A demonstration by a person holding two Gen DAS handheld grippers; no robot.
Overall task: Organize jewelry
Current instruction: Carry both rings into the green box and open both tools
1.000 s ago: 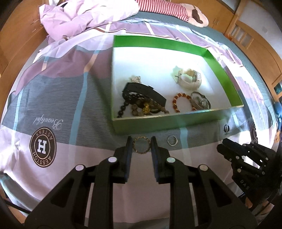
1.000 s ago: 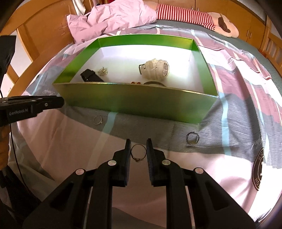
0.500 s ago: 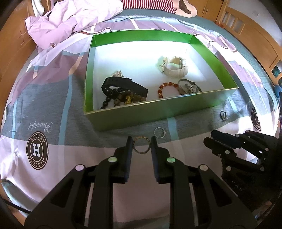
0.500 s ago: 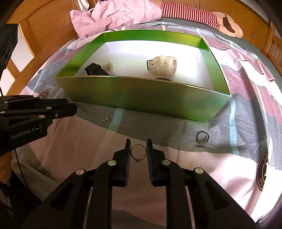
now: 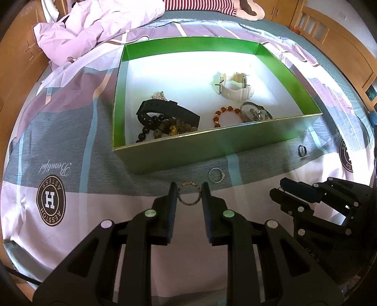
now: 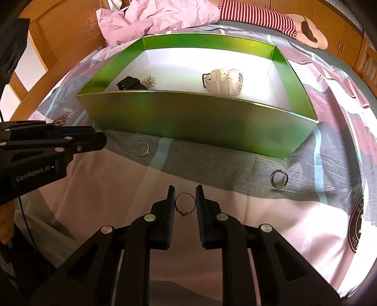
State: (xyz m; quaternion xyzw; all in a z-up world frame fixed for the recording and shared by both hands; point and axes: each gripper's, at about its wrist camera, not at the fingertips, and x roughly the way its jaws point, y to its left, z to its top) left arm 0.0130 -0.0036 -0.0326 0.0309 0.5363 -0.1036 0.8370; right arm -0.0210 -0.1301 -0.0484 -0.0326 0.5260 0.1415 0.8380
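A green box [image 5: 212, 146] with a white floor lies on the bed and holds a white watch [image 5: 235, 88], a black band [image 5: 165, 113], bead bracelets [image 5: 221, 115] and a silver watch [image 5: 255, 113]. My left gripper [image 5: 189, 194] is shut on a gold beaded ring [image 5: 189, 203] in front of the box. My right gripper [image 6: 185, 200] is shut on a thin gold ring [image 6: 184, 204], raised above the sheet. A silver ring [image 5: 215, 175] and a dark ring [image 5: 301, 150] lie on the sheet by the box's front wall.
The box [image 6: 188, 122] sits on a patterned bedsheet [image 5: 59, 153]. A crumpled pink blanket [image 5: 94, 26] and a striped pillow [image 6: 254, 14] lie behind it. Wooden bed rails [image 5: 341, 37] run along the sides. The right gripper shows in the left wrist view [image 5: 282, 190].
Both grippers have risen and moved closer to the box with their rings held. The box fills more of both views.
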